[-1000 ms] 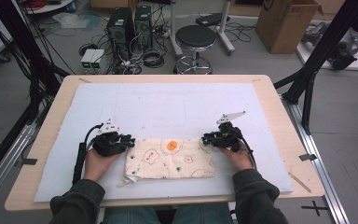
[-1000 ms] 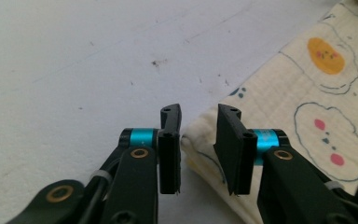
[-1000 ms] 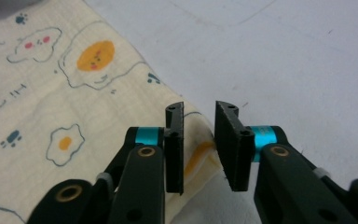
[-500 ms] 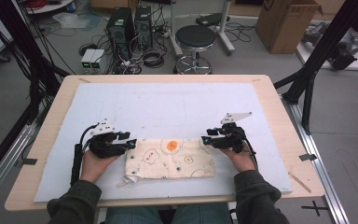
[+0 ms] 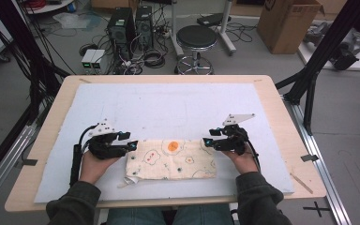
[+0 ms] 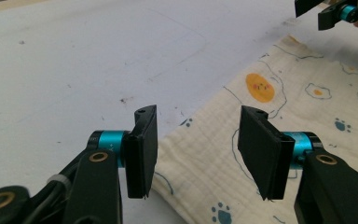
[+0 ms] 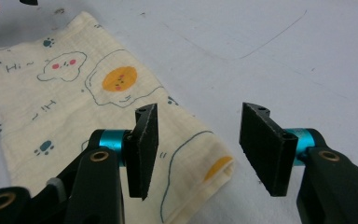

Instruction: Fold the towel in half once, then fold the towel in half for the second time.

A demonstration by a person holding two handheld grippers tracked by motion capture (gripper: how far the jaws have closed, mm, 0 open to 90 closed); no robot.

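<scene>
High view, near edge first: person's sleeves and forearms come in from the bottom, one gripper per hand. Left gripper [image 5: 132, 143] sits at the cloth's left end, right gripper [image 5: 207, 140] at its right end, both pointing inward toward each other.

Folded cloth [image 5: 171, 158] lies flat btwn them on the white mat [image 5: 168, 105], near the front of the table [image 5: 281, 103]. Cream fabric w/ fried-egg and paw prints; a small corner sticks out at its front-left.

Left gripper view: jaws apart, just been opening, nothing pinched. Cloth [image 6: 307, 116] edge runs under the gap; pads [image 6: 142, 149] hang clear above it. Right gripper [image 6: 328, 16] shows far off at the top right.

Right gripper view: jaws apart too, just been opening, no fabric held. Folded corner of the cloth [image 7: 98, 102] lies below the gap, nearer the left pad; the other pad is over bare mat [image 7: 284, 46].

Farther back, past the table: stool [image 5: 196, 38], PC towers [image 5: 130, 23], cables on the floor, cardboard box [image 5: 290, 21] at right.
</scene>
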